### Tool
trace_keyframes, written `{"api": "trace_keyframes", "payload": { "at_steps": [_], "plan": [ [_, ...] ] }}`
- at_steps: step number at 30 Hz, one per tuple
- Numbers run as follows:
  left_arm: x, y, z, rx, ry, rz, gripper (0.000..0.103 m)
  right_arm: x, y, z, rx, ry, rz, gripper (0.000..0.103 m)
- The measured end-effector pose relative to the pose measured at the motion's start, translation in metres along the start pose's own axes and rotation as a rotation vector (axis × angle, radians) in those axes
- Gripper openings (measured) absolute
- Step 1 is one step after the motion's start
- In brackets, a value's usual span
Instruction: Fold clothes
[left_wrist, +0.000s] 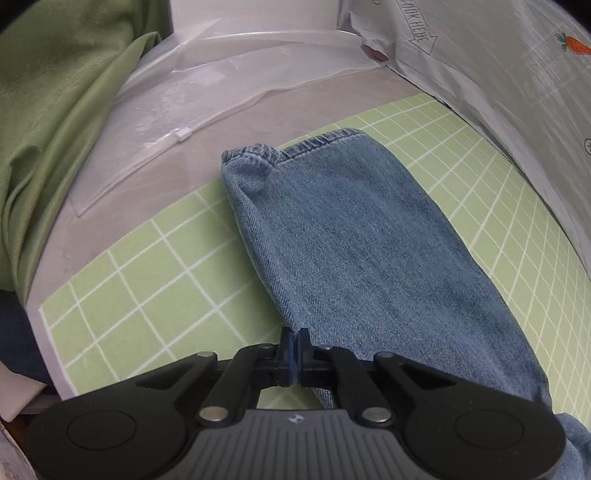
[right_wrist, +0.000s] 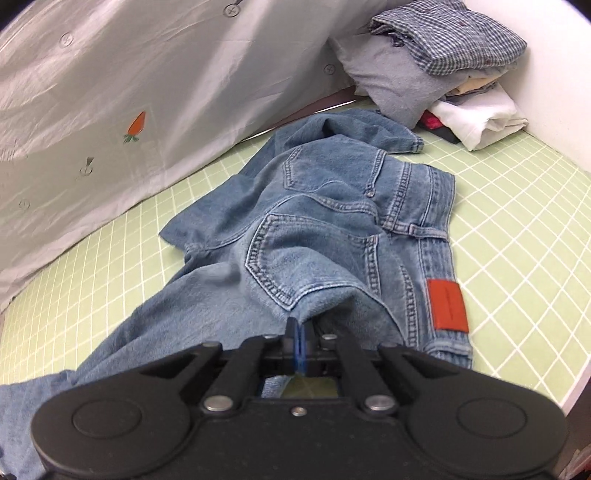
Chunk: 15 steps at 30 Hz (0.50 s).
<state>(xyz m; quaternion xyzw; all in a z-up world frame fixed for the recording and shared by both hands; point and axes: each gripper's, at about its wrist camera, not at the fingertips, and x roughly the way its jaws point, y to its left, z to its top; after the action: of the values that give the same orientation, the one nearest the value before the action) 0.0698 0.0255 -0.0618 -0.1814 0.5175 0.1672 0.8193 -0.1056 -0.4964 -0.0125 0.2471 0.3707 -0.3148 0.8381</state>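
Closest to each lens are the two black grippers, both with jaws pressed together on denim. Blue jeans (right_wrist: 332, 229) lie stretched across a green gridded mat (right_wrist: 517, 258), and that is where the task's garment sits: seat and waistband toward the mat's far right corner, one leg (left_wrist: 351, 240) running away toward the mat's far left edge. The left gripper (left_wrist: 294, 338) pinches the leg's near side edge, with the hem lying well ahead of its tips, so the leg's long axis runs straight away from the fingers. The right gripper (right_wrist: 298, 330) is clamped on a fold of cloth just below the back pockets, with the waistband and its orange patch (right_wrist: 447, 304) ahead and to the right. Each hand therefore holds one end of the long axis, and folding looks to depend on bringing those ends together. Beyond the mat lie a clear plastic bag (left_wrist: 207, 96), a green cloth (left_wrist: 55, 110), a pale printed sheet (right_wrist: 129, 92) and a stack of folded clothes (right_wrist: 443, 62).
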Motion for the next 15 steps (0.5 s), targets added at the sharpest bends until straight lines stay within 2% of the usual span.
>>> {"api": "trace_keyframes", "payload": {
  "at_steps": [2,4,7,8,9,10,11,13,15],
  "plan": [
    [-0.001,0.016,0.000,-0.005,0.003,0.025,0.002,-0.001,0.011,-0.015,-0.043,0.037,0.008,0.001],
    [-0.004,0.020,0.000,0.033,-0.001,0.045,0.004,0.001,0.019,-0.027,-0.071,0.077,0.025,0.001],
    [-0.019,0.011,-0.005,0.119,-0.048,0.060,0.016,-0.005,0.023,-0.036,-0.093,0.087,0.058,0.007],
    [-0.027,0.007,-0.007,0.142,-0.070,0.054,0.020,-0.012,0.019,-0.033,-0.084,0.072,0.082,0.021],
    [-0.034,0.001,-0.010,0.160,-0.092,0.043,0.030,-0.018,0.015,-0.030,-0.073,0.054,0.107,0.037],
    [-0.043,-0.005,-0.012,0.172,-0.115,0.027,0.039,-0.027,0.007,-0.025,-0.052,0.023,0.139,0.043],
    [-0.051,-0.013,-0.016,0.185,-0.135,0.009,0.043,-0.035,-0.002,-0.019,-0.026,-0.008,0.166,0.050],
    [-0.063,-0.034,-0.027,0.216,-0.167,-0.026,0.057,-0.050,-0.023,-0.006,0.023,-0.069,0.204,0.059],
    [-0.076,-0.054,-0.038,0.246,-0.199,-0.061,0.062,-0.052,-0.043,0.007,0.058,-0.108,0.164,0.083]
  ]
}}
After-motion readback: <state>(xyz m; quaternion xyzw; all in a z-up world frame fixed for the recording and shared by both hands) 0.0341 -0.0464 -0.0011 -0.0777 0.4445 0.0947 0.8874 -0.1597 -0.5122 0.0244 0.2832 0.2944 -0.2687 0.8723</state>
